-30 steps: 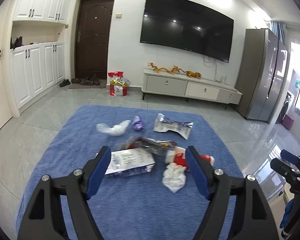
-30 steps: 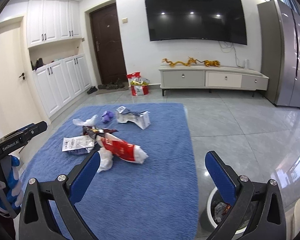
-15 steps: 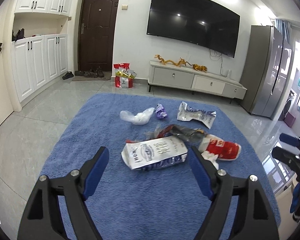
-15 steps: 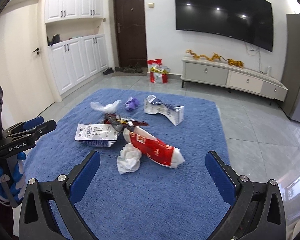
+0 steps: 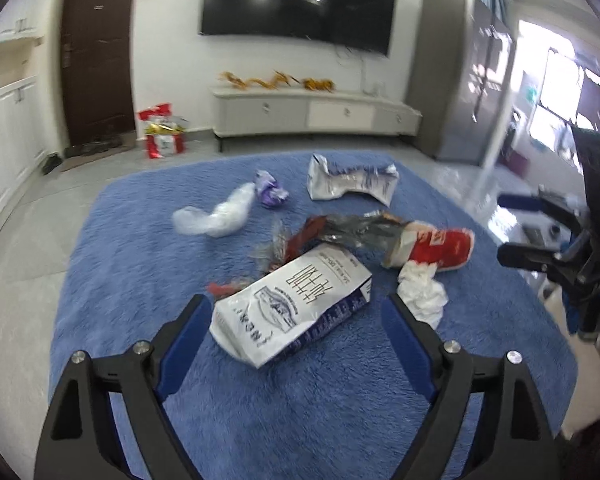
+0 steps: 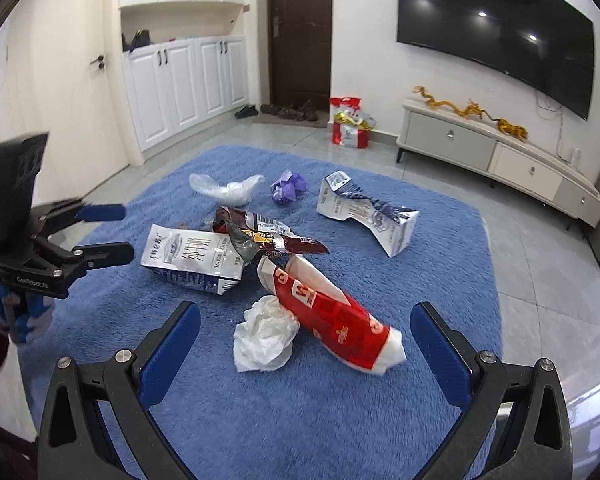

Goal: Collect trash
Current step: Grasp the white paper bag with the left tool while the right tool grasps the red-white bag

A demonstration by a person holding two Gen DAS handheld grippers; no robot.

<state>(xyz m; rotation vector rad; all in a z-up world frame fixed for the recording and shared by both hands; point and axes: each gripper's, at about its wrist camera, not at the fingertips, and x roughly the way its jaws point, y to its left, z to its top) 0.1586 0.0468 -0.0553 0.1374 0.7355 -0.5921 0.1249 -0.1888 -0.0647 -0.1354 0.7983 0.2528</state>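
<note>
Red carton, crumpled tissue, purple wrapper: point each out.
red carton (image 6: 332,316), right wrist view, middle of its red side.
crumpled tissue (image 6: 265,334), right wrist view, centre of the wad.
purple wrapper (image 6: 287,189), right wrist view, middle of the crumple.

1. Left gripper (image 5: 294,322): black frame, blue pads on the fingers (image 5: 182,342), silver screws along each arm.
2. Right gripper (image 6: 305,336): identical black frame, blue pads, silver screws.
3. White lettering marks the left gripper's side; blue-and-white glove beneath it.
</note>
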